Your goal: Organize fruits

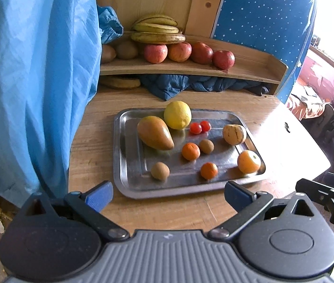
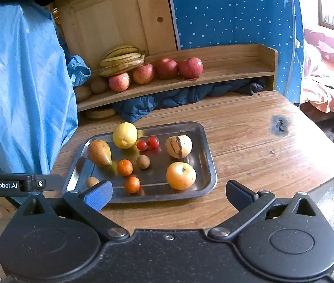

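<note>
Fruits on metal tray (image 1: 129,184), beyond wide-spread jaws, nothing between

lemon (image 1: 177,115) yellow | apples (image 1: 189,53) red | tray (image 1: 129,165) silver | curtain (image 2: 233,11) blue, white-dotted

a steel tray (image 2: 210,165) lies flat on the worktop, holding a lemon (image 2: 124,135) at the back, a pear (image 2: 99,153) on its side, two cherry tomatoes (image 2: 147,143), a striped pale melon (image 2: 178,146), a yellow apple (image 2: 180,175), two small oranges (image 2: 124,167), two brown kiwis (image 1: 160,170). four red apples (image 2: 167,68) and bananas (image 2: 122,60) sit on the shelf (image 2: 237,70).
</note>
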The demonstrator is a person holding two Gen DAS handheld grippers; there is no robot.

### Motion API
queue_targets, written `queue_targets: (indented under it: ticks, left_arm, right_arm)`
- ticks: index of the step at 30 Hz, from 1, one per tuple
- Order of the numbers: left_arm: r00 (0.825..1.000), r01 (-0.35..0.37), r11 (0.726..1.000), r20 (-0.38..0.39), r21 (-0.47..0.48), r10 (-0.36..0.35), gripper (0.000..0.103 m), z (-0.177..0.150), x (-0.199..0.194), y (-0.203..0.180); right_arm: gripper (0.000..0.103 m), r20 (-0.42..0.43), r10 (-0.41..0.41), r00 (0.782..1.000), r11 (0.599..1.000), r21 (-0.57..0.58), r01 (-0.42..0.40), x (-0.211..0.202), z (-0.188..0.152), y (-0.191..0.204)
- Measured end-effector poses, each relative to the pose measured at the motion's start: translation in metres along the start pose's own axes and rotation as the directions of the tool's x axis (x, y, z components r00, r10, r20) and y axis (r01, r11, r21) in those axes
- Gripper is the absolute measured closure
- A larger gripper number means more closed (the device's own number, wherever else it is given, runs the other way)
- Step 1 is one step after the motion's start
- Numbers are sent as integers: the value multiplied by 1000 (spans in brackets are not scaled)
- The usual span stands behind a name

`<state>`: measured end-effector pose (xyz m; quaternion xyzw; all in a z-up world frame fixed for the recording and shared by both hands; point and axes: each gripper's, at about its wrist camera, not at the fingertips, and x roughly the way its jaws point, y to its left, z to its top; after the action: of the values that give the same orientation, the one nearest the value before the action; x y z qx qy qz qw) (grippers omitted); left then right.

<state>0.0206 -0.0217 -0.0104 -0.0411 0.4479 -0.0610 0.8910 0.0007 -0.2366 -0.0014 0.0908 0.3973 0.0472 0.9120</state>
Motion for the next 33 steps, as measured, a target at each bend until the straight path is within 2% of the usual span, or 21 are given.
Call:
queue_targets:
  ticks: [16,33]
  left_arm:
    - [1000,0,1000,16,-28,0,1,-37,-33,0]
    - [1000,-8,999,-2,-33,8,1,-50,-41,10]
  right_arm:
    - [1,22,29,999,999,-24,-29,-35,-33,0]
    - [1,8,33,999,999,-19,-33,-38,-41,12]
